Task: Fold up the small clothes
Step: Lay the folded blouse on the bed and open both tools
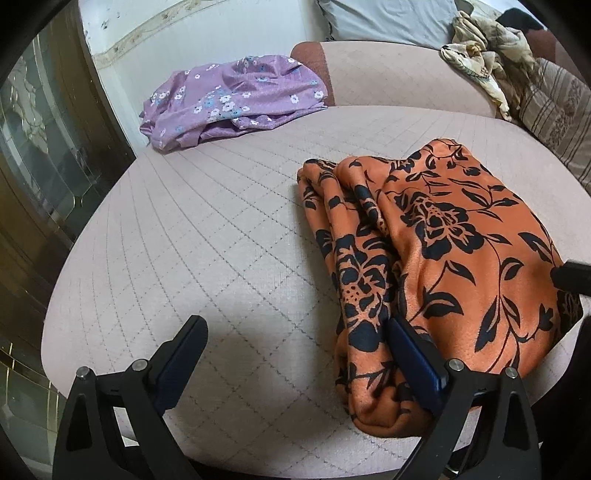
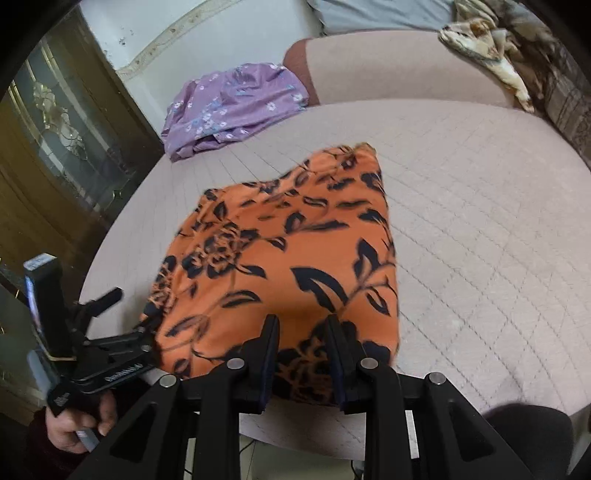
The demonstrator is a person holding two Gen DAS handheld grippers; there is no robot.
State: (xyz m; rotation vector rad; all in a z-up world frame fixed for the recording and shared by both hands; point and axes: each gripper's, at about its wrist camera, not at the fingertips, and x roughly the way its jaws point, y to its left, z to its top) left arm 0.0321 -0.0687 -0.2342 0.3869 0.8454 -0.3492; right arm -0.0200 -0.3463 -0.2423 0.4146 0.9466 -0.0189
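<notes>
1. While the orange cloth (image 1: pixel 443 258) lies folded on the near part of the quilted cushion (image 1: pixel 207 236), the left tool (image 1: pixel 295 354) gapes wide, one finger resting on its edge.
2. Right tool (image 2: pixel 303 354) stands partly apart over the cloth's near edge.
3. Purple cloth (image 1: pixel 232 99) sits crumpled, well apart, at the cushion's far edge.

Three garments, two grippers, one quilted cushion (image 1: pixel 221 229)

Beside the left gripper (image 1: pixel 295 350) and just ahead of the right gripper (image 2: pixel 303 332) lies one orange floral garment (image 1: pixel 443 240); far ahead of both, one purple floral garment (image 1: pixel 236 96) and one beige patterned cloth (image 1: pixel 476 48); also one grey pillow (image 1: pixel 388 18).
</notes>
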